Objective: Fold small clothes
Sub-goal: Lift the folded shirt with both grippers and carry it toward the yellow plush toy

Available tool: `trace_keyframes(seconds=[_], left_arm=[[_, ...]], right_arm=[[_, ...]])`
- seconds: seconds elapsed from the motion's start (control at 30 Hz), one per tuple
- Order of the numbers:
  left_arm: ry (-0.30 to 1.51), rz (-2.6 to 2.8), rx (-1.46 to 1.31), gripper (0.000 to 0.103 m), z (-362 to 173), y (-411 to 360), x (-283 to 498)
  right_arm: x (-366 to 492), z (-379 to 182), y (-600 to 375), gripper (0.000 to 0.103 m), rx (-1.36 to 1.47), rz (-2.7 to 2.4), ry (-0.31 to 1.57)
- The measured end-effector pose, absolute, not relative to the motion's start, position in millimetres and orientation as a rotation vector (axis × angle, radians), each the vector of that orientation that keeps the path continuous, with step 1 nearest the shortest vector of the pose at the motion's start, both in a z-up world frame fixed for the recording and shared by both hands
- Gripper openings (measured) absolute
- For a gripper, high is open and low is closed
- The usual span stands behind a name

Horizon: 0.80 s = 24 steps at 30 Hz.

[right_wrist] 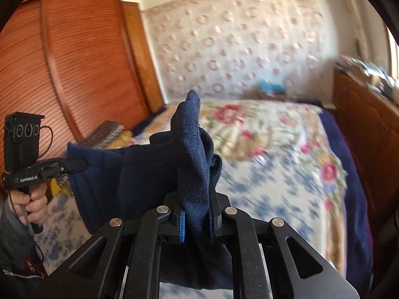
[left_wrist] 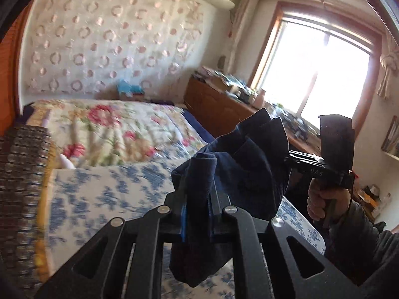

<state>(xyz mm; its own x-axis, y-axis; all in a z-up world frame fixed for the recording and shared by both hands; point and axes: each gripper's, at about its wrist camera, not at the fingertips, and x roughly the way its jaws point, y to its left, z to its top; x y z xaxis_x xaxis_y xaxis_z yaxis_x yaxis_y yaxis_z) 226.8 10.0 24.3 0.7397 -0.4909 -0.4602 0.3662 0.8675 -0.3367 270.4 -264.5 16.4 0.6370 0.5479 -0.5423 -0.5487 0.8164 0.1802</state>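
Note:
A small dark navy garment (left_wrist: 239,164) hangs in the air above the bed, stretched between both grippers. My left gripper (left_wrist: 197,199) is shut on one edge of it. My right gripper (right_wrist: 197,199) is shut on the other edge of the same garment (right_wrist: 139,174). The right gripper also shows in the left wrist view (left_wrist: 296,160), to the right, with cloth bunched at its tip. The left gripper shows in the right wrist view (right_wrist: 77,165), at the left, holding the garment's far corner. Cloth hides the fingertips of both.
Below lies a bed with a floral quilt (left_wrist: 107,124) and a blue-flowered sheet (left_wrist: 99,194). A wooden cabinet (left_wrist: 214,104) with clutter stands by the bright window (left_wrist: 311,69). A louvred wooden wardrobe (right_wrist: 62,62) is at the left. A woven pillow (left_wrist: 22,169) lies at the bed's edge.

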Motion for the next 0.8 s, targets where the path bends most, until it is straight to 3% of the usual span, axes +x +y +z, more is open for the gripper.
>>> trace_keyframes(seconds=[0.33, 0.8], left_arm=[[0.446, -0.183, -0.256, 0.009, 46, 141, 179], [0.429, 0.076, -0.387, 0.009, -23, 234, 144]], right_arm=[[309, 61, -113, 0.01, -0.135, 0.873, 0.509], [347, 48, 99, 0.01, -0.448, 1.051, 0.489]])
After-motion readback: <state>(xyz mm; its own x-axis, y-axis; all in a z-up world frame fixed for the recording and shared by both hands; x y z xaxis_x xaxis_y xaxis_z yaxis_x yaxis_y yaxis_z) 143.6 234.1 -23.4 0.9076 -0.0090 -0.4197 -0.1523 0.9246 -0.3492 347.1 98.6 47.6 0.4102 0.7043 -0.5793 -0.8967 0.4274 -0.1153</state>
